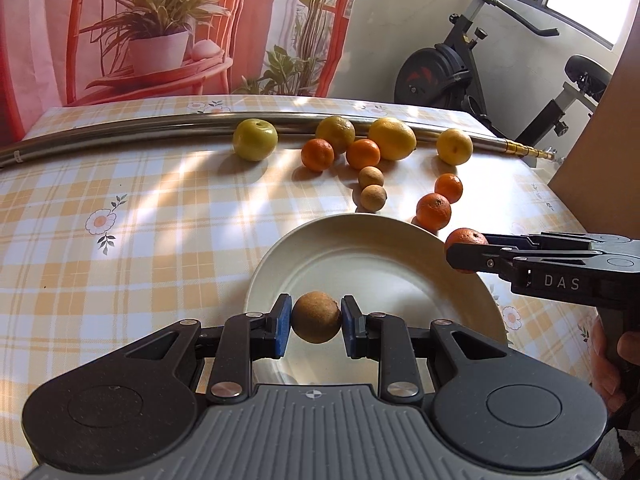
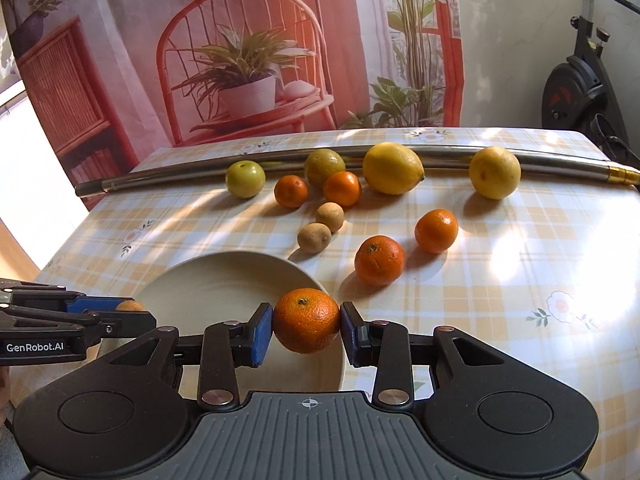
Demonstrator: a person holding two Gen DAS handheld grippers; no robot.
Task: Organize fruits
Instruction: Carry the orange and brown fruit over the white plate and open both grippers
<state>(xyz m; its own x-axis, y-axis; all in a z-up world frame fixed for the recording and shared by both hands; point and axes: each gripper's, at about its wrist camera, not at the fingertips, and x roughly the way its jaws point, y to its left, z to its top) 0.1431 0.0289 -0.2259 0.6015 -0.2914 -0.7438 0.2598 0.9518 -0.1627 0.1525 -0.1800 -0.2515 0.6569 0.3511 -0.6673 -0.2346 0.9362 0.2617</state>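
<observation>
Both grippers hang over the plate (image 1: 280, 264), left (image 1: 316, 318) clamped on a longan (image 1: 316, 317), right (image 2: 306, 322) on a tangerine (image 2: 306, 320) (right sits nearer the rim).

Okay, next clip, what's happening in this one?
A person is sorting fruit with two handheld grippers. The left gripper holds a small brown fruit over the empty white plate, and the right gripper holds a mandarin at the plate's edge. Four more mandarins, two small brown fruits, two lemons and two greenish fruits sit on the checked tablecloth, in front of a metal pole.
</observation>
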